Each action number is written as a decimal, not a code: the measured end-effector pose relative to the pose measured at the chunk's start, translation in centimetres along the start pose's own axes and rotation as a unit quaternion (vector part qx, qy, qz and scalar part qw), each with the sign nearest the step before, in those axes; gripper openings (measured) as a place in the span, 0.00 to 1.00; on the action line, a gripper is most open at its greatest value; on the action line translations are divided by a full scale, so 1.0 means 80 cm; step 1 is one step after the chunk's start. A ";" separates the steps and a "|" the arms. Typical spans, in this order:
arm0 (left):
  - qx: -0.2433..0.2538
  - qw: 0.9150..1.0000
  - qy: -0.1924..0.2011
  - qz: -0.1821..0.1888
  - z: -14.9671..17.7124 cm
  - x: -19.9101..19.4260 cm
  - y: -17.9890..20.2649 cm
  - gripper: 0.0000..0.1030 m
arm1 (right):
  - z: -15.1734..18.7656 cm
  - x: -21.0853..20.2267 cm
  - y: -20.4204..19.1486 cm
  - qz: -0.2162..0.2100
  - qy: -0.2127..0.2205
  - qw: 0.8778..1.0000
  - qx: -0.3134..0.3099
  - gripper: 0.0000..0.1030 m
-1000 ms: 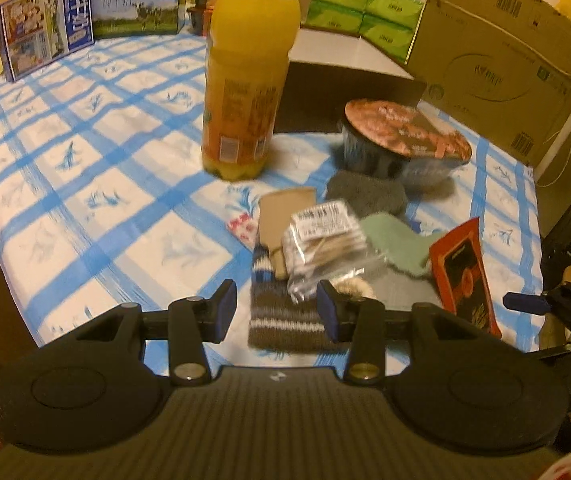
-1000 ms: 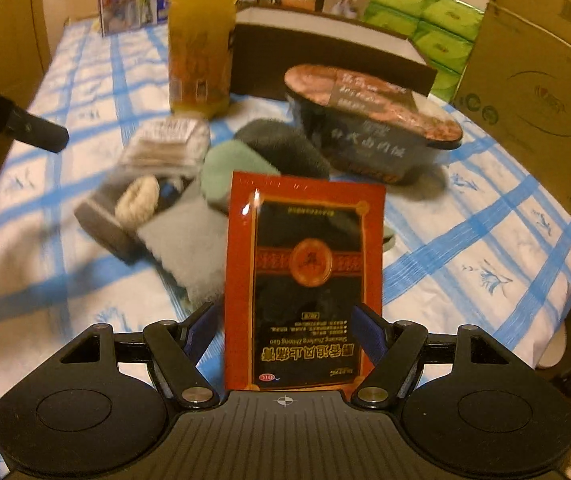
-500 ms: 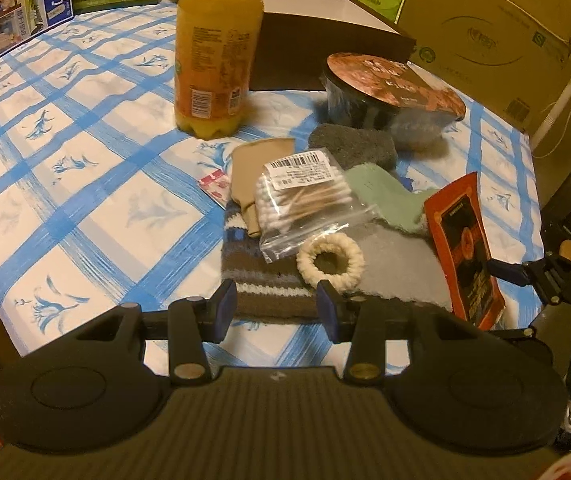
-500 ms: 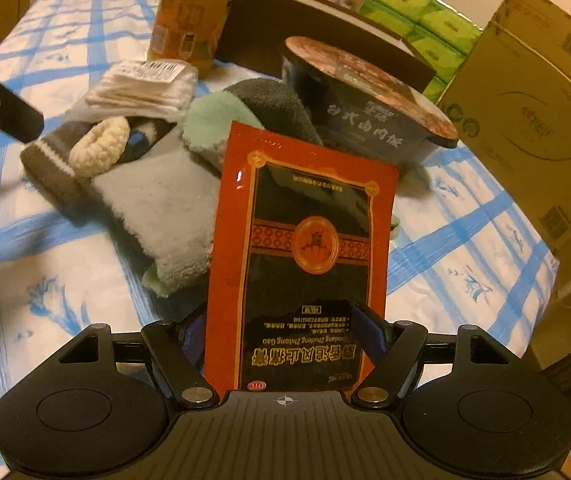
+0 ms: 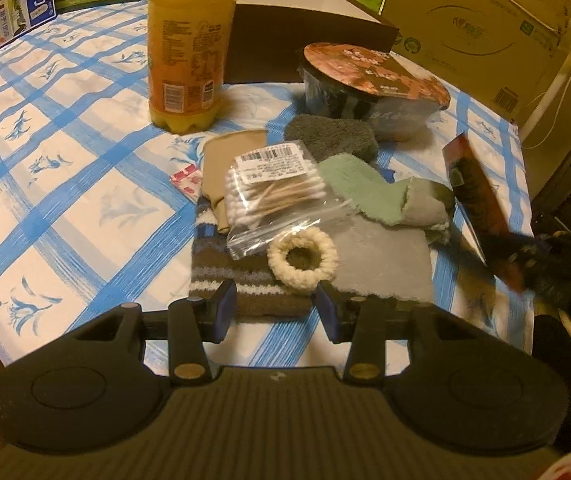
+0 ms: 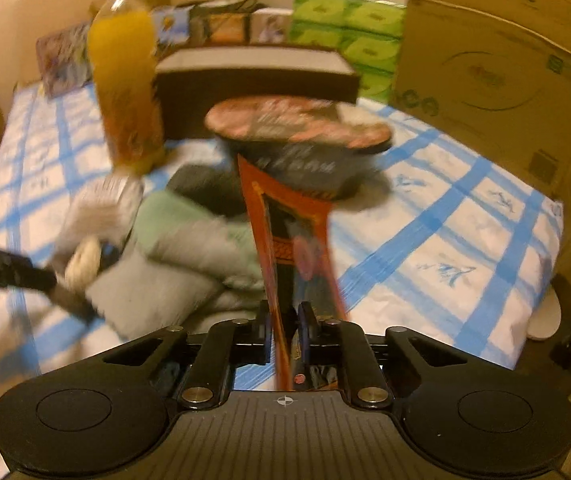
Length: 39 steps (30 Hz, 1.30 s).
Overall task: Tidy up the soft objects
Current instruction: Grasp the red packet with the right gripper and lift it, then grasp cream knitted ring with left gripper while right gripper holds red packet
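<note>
A pile of soft things lies on the blue-checked tablecloth (image 5: 65, 168): a brown striped sock (image 5: 221, 276), a cream knitted ring (image 5: 302, 257), a grey cloth (image 5: 381, 260), a green sock (image 5: 361, 192), a dark grey sponge (image 5: 331, 138) and a bag of cotton swabs (image 5: 273, 192). My left gripper (image 5: 276, 307) is open just in front of the striped sock. My right gripper (image 6: 284, 320) is shut on a red-and-black sachet (image 6: 289, 232), held edge-up above the pile's right side; the sachet also shows in the left wrist view (image 5: 475, 200).
An orange juice bottle (image 5: 187, 44) and a noodle bowl (image 5: 369, 84) stand behind the pile. A dark box (image 5: 305, 48), green tissue packs (image 6: 345, 32) and a cardboard box (image 5: 481, 28) line the back. Milk cartons (image 5: 1, 12) stand far left. The table edge is at right.
My right gripper closed on the sachet and lifted it, turning it edge-up. My left gripper pulled back slightly and now faces the striped sock and ring.
</note>
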<state>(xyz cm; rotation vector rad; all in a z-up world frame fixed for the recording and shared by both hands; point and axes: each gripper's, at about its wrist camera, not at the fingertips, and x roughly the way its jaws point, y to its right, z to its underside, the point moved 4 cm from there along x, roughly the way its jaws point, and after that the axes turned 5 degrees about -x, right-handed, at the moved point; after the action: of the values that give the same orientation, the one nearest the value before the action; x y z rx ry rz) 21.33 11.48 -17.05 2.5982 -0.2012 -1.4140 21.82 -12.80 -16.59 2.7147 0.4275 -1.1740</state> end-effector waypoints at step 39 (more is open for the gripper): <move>-0.018 1.000 -0.010 0.011 -0.013 0.044 0.025 0.28 | -0.022 0.013 0.073 -0.048 -0.022 0.997 0.049 0.01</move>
<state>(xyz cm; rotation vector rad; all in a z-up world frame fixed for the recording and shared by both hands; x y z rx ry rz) 24.06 8.94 -18.92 2.5464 -0.2051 -1.4249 25.55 -17.72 -15.98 2.7721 0.5116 -1.3110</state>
